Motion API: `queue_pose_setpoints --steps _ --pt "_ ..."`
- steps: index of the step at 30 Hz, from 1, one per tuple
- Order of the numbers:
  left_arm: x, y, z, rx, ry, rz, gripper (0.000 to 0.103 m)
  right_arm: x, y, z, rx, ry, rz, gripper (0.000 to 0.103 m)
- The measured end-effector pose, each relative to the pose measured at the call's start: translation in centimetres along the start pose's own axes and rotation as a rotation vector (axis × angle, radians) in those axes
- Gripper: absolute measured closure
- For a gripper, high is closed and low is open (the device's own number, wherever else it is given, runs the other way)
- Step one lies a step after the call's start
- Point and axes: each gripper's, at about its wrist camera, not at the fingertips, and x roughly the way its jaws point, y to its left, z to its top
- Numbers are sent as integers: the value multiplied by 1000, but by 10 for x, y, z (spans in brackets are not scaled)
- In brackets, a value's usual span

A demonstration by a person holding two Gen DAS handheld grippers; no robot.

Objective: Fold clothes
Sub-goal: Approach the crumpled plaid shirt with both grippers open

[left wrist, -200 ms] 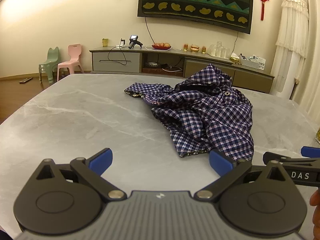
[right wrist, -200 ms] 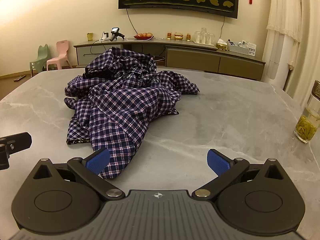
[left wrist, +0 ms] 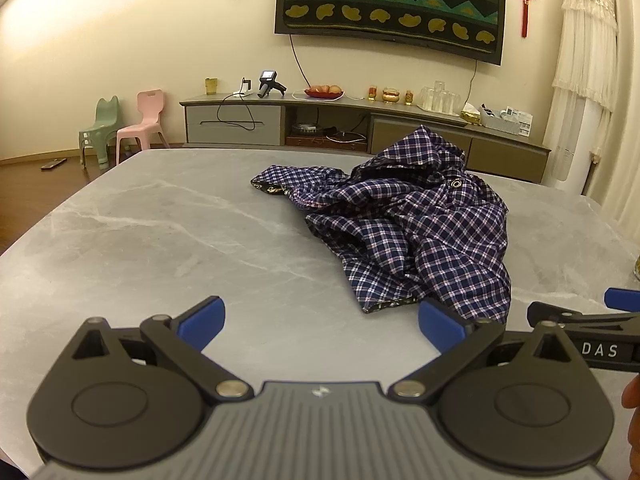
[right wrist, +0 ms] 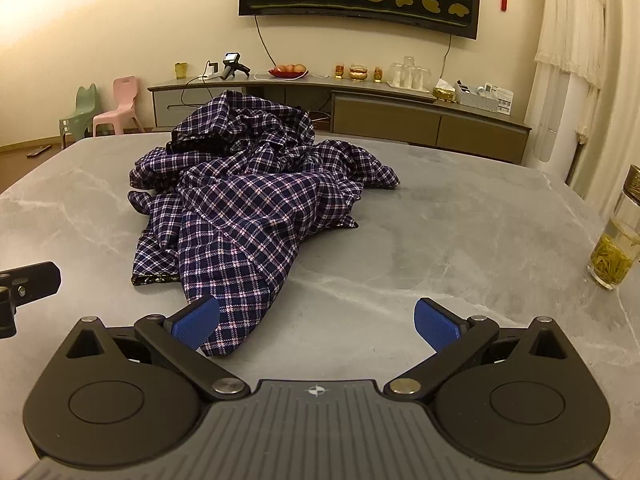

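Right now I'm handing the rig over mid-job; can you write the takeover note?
Left gripper: open, empty, low over the table, just short of the shirt's near hem.
Right gripper: open, empty; the shirt's nearest tip lies by its left finger, not pinched.
Shirt: crumpled heap mid-table, no fold made.
Glass of tea stands at the table's right edge; keep clear.
Left: grasp, spread flat, then fold.

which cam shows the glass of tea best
The right wrist view: the glass of tea stands in full sight at the right edge of the table, with the leaves in the yellow liquid plain. The left wrist view catches only a thin yellowish sliver of it, cut off by the frame's right edge.
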Motion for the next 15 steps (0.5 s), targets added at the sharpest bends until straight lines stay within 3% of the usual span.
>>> queue_pose_setpoints --steps 15 --pt "0 4 -1 44 63 -74 0 -5 6 -2 -14 -40 -19 0"
